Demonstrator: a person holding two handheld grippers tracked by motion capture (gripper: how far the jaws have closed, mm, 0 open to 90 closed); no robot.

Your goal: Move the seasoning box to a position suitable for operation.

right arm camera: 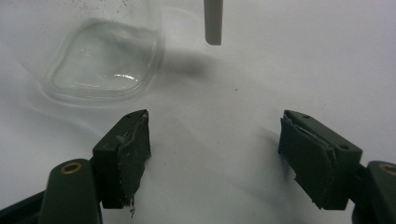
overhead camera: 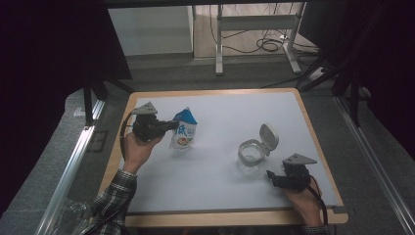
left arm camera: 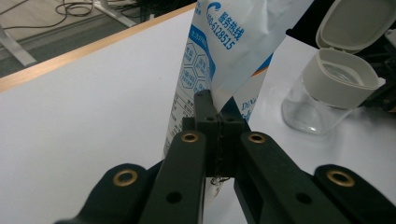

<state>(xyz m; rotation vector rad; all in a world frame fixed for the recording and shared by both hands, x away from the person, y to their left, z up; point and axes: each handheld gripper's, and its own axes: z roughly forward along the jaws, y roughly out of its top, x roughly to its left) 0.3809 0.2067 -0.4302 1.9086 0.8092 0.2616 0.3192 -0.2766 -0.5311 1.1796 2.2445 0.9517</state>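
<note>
A: Item one?

B: Blue-and-white pouch (overhead camera: 183, 131), standing upright on the left half of the table (overhead camera: 220, 191). The left gripper (overhead camera: 172, 124) is pinching its upper edge, fingers (left arm camera: 204, 112) pressing tight together on the film. Printed text is showing on the pouch in the left gripper view; whatever it is holding inside cannot be told.

A: Item two?

B: Clear jar (overhead camera: 251, 155), sitting right of centre, well apart from the pouch. Its hinged white lid (overhead camera: 268, 136) is standing flipped open at the back. The glass is looking clear through to the base; no contents are showing.

A: The other gripper?

B: Right gripper (overhead camera: 270, 176), lying low near the jar, just beside its base, fingers (right arm camera: 126, 154) spreading wide and holding nothing.

A: Surface and surroundings?

B: White table with a wooden border (overhead camera: 210, 92). Grey floor (overhead camera: 161, 73) is lying beyond, with a metal frame (overhead camera: 220, 44) and loose cables (overhead camera: 269, 45) at the far side, dark curtains (overhead camera: 44, 73) hanging at both flanks.
</note>
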